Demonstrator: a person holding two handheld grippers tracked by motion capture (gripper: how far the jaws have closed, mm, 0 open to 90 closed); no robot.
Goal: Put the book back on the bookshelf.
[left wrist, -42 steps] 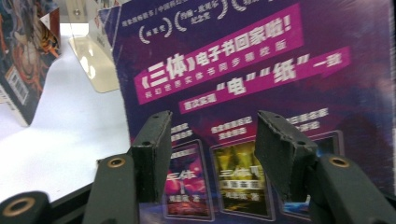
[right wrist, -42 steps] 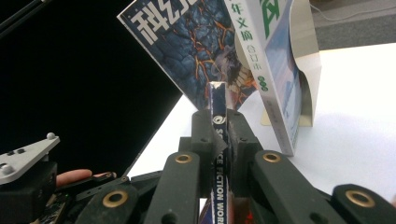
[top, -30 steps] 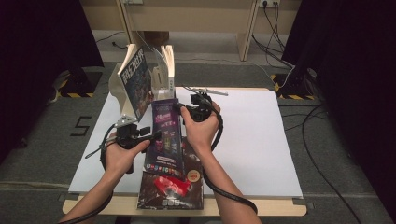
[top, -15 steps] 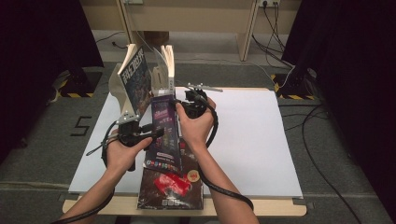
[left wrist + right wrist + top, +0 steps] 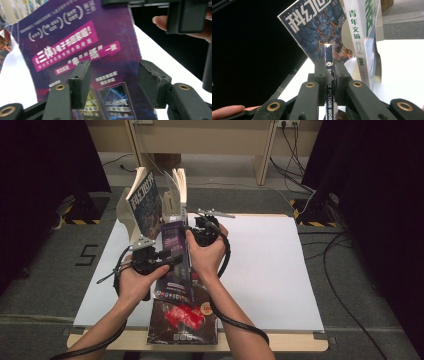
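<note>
High view: white sheet-covered table [image 5: 260, 270] w/ pale wood front edge. Purple magazine [image 5: 176, 257] stands on edge near table centre-left, glossy cover, thin spine. Right gripper [image 5: 199, 231], black matte plastic, sits at its far upper edge; left gripper [image 5: 172, 256] is at its left face. Second magazine [image 5: 182, 320], dark cover w/ red graphic, lies flat at front edge, overhanging slightly. Behind, a white upright holder [image 5: 170, 205] carries a blue-black magazine [image 5: 145, 205] leaning left and a cream-edged volume [image 5: 181, 185].

Right gripper view: jaws clenched on the purple magazine's spine [image 5: 329, 75], pads flat to both sides; spine lettering reads partly "SCIENCE FICTION WOR". Blue-black magazine [image 5: 319, 27] shows large white title "科幻", cracked-lava artwork. White-spined volume [image 5: 358, 37] reads "青年文摘" w/ "合订本" below.

Left gripper view: jaws parted, square black pads w/ brass rivets on arms, released, cover seen between them, contact unclear. Cover [image 5: 82, 50] is deep purple w/ magenta banners; white text incl. "三体", "电子书", rest blurred. Right gripper [image 5: 185, 15] and a fingertip sit upper right.
</note>
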